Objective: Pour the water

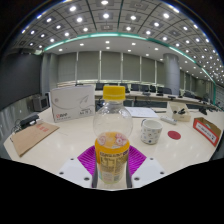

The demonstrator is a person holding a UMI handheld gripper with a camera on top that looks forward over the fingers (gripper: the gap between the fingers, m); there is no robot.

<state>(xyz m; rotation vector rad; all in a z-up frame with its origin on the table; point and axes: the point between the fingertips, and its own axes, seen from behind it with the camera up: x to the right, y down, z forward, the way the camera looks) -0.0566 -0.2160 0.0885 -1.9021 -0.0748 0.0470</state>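
A clear plastic bottle (pixel 112 135) with a yellow cap and a yellow label stands upright between my gripper's (pixel 112 165) fingers, its lower part against the purple pads (pixel 87 158) on both sides. It looks held, with the table below it. A small patterned white cup (pixel 151 131) stands on the table beyond the fingers, to the right of the bottle.
The pale table (pixel 60 145) carries a white box (pixel 72 102) at the back left, a brown board (pixel 30 137) at the left, a red coaster (pixel 174 134) and a red sign (pixel 206 130) at the right. Desks and chairs stand behind.
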